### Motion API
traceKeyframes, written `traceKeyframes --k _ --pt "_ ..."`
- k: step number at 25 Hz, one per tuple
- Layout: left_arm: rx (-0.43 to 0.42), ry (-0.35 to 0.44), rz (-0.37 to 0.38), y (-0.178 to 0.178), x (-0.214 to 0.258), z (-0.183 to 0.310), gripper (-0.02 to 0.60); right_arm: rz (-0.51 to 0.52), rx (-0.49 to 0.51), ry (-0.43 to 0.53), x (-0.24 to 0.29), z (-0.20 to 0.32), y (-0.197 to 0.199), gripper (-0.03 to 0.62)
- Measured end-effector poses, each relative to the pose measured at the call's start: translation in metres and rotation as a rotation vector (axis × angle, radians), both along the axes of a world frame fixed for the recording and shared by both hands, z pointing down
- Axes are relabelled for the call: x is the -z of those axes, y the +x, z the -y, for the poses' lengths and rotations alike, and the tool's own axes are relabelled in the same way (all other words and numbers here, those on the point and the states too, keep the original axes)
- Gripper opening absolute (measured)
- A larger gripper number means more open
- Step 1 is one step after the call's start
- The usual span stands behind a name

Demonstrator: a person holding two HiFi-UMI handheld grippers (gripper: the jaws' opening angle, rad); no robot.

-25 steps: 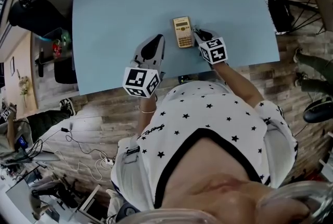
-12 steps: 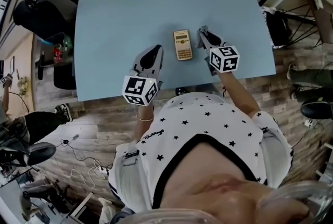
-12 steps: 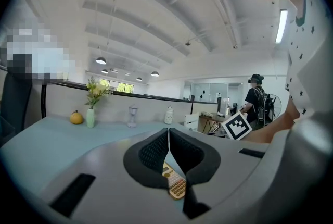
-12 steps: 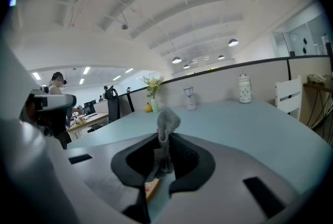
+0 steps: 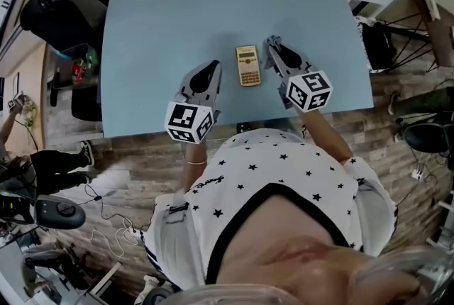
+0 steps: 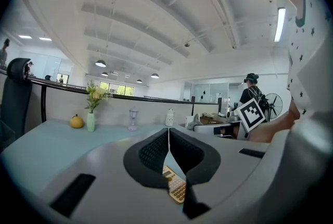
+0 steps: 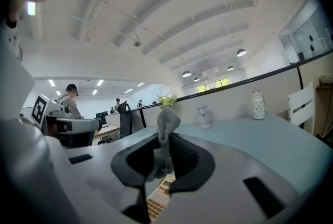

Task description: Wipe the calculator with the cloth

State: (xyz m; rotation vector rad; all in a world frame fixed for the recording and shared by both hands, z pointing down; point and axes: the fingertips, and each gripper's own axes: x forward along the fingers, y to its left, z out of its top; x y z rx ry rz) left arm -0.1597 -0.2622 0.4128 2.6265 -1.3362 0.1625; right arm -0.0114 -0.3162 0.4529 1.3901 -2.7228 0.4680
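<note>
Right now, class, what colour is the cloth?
Grey: the cloth shows best in the right gripper view.

Smooth matt table (image 5: 156, 34); hard plastic calculator (image 5: 248, 65), low sheen; soft cloth (image 7: 167, 123), knitted-looking, fuzzy, matt.

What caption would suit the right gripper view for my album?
Right gripper pinching a grey cloth, calculator lying nearby on a pale blue table.
</note>
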Motion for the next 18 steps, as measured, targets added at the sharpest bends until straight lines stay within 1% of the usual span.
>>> traceKeyframes --k 9,18 --pt "0.005 0.001 -0.015 0.0016 -0.0014 0.0039 0.031 -0.007 0.03 0.017 0.0095 -0.0004 -0.0058 0.048" --pt "-0.009 0.002 -0.021 0.0064 -0.0013 0.0055 0.031 0.007 0.019 0.005 0.0091 -0.0016 -0.0012 0.048"
